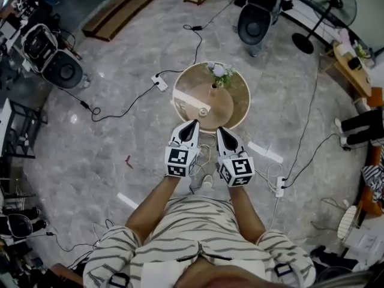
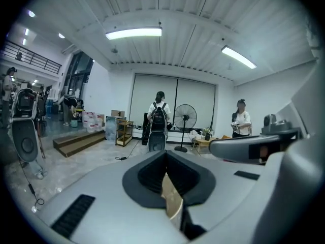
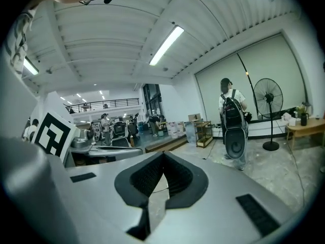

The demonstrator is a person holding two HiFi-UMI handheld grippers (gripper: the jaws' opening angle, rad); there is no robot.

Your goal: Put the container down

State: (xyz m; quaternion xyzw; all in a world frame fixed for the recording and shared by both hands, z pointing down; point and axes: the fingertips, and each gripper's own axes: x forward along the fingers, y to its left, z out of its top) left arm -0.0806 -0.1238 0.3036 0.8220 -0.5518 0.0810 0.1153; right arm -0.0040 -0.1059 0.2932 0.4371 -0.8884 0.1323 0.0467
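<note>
A round wooden table point(image 1: 237, 110) stands in front of me in the head view. On it are a small vase with pale flowers point(image 1: 218, 72), a white strip point(image 1: 188, 98) and a small pale round container point(image 1: 204, 111) near the front edge. My left gripper point(image 1: 193, 123) hovers just in front of the container, jaws shut and holding nothing. Beside it on the right, my right gripper point(image 1: 218, 129) is also shut and empty. In the left gripper view the closed jaws point(image 2: 165, 154) meet at the tip, with the tan table showing below. The right gripper view shows its pads point(image 3: 163, 155) closed too.
Cables and power strips point(image 1: 159, 82) lie on the marble floor around the table. A big speaker point(image 1: 254, 21) and a standing fan point(image 1: 332, 3) are beyond it, another speaker point(image 1: 62, 69) at the left, a wooden platform point(image 1: 123, 8) at the back. People stand in the distance point(image 2: 159, 113).
</note>
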